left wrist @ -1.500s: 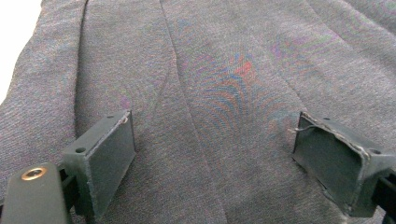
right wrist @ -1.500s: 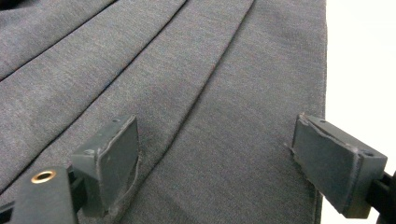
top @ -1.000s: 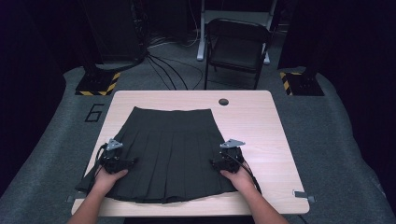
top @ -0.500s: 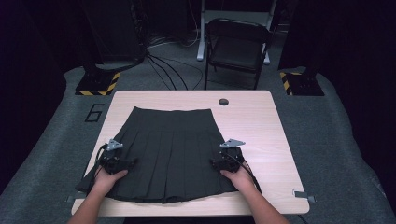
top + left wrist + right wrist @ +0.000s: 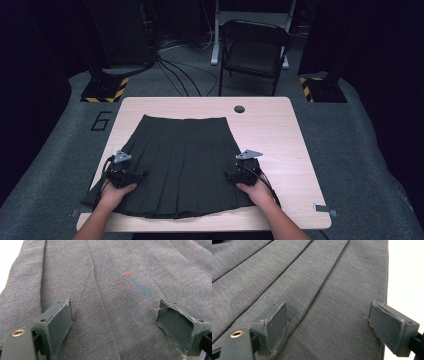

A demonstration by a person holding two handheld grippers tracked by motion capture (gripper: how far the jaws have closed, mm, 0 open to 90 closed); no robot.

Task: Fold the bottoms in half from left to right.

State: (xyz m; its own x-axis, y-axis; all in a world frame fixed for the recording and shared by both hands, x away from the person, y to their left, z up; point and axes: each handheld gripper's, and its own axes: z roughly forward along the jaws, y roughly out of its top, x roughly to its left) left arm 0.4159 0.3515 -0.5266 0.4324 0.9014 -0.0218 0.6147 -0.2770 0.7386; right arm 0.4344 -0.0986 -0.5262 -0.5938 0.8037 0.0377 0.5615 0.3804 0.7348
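A dark grey pleated skirt (image 5: pixel 182 160) lies flat on the pale wooden table (image 5: pixel 280 140), waistband at the far side and hem toward the person. My left gripper (image 5: pixel 123 169) rests on the skirt's left part near the hem. In the left gripper view it (image 5: pixel 120 322) is open, both jaws down on the cloth (image 5: pixel 117 277) with nothing between them. My right gripper (image 5: pixel 245 167) sits at the skirt's right side edge. In the right gripper view it (image 5: pixel 332 325) is open, one jaw pressing a pleat (image 5: pixel 312 277), the other at the fabric's edge beside bare table (image 5: pixel 407 270).
A round cable hole (image 5: pixel 239 109) sits in the table's far side. Behind the table stands a black folding chair (image 5: pixel 255 50). Yellow-and-black striped stand bases (image 5: pixel 105 90) and cables lie on the grey floor, which is marked with a 6 (image 5: pixel 101 120).
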